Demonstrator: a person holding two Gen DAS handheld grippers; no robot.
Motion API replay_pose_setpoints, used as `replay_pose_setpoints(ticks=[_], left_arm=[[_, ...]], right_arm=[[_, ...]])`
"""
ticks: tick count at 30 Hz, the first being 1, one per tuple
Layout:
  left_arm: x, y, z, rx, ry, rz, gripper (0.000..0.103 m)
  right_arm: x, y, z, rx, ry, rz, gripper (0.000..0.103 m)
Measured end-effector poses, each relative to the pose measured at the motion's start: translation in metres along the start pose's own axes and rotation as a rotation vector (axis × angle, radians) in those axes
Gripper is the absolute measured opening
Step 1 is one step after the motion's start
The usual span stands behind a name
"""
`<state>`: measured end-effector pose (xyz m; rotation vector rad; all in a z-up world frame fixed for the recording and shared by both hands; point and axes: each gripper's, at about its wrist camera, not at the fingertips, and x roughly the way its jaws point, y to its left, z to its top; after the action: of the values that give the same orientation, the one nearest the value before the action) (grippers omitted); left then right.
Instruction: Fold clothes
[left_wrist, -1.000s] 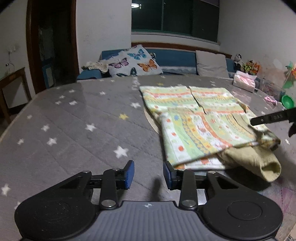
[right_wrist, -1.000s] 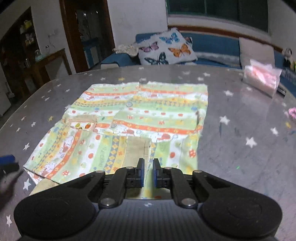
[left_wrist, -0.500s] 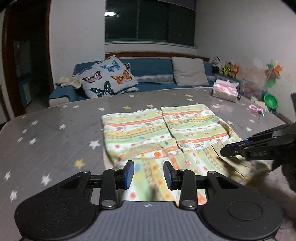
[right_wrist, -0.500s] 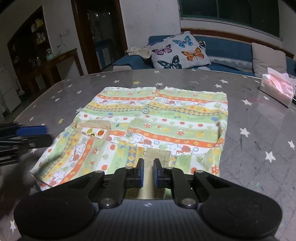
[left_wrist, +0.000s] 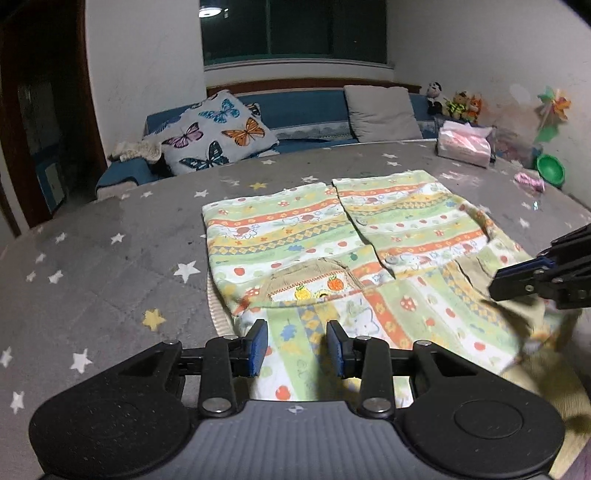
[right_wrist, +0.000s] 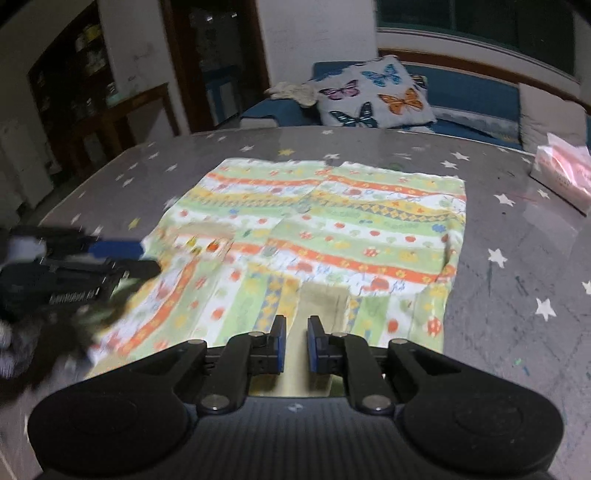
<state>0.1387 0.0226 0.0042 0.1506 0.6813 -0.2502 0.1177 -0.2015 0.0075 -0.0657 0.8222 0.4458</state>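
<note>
Striped garment (left_wrist: 332, 266) flat mid-counter (left_wrist: 110, 258), left tool (left_wrist: 295, 347) spread over its near hem, right tool (right_wrist: 293, 343) at three o'clock, slightly parted (gripping nothing), tissue pack (left_wrist: 463, 147) at one o'clock.

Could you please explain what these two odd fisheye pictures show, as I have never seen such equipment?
No robot here: a person holds a two-finger gripper in each hand, each carrying a camera looking along its fingers. One picture comes from the left gripper, its blue pads apart, holding nothing. The other comes from the right gripper, jaws slightly apart over cloth; whether it grips is unclear. Each gripper also shows at the other picture's edge. Between them, on the grey star-patterned table, lies a striped green, orange and yellow child's garment. A pink tissue pack sits at the far edge.
</note>
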Motion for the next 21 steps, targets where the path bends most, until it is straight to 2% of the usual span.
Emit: replay_pose_setpoints(ticks=[2, 8, 12, 14, 21], left_arm=[[-0.005, -0.003, -0.003, 0.024, 0.001, 0.001, 0.038], [-0.035, -0.015, -0.013, 0.117, -0.026, -0.016, 0.042], [-0.053, -0.029, -0.026, 0.22, -0.042, -0.024, 0.047], [-0.06, -0.038, -0.034, 0.278, -0.05, -0.035, 0.053], [-0.076, -0.073, -0.06, 0.478, -0.089, -0.074, 0.057]], right_arm=[[-0.002, 0.001, -0.008, -0.018, 0.02, -0.004, 0.013], [-0.018, 0.004, -0.017, -0.032, 0.001, -0.01, 0.017], [-0.022, 0.003, -0.021, -0.039, -0.003, -0.01, 0.017], [-0.027, 0.004, -0.021, -0.047, -0.004, -0.012, 0.017], [-0.044, 0.009, -0.029, -0.111, 0.009, -0.011, 0.022]])
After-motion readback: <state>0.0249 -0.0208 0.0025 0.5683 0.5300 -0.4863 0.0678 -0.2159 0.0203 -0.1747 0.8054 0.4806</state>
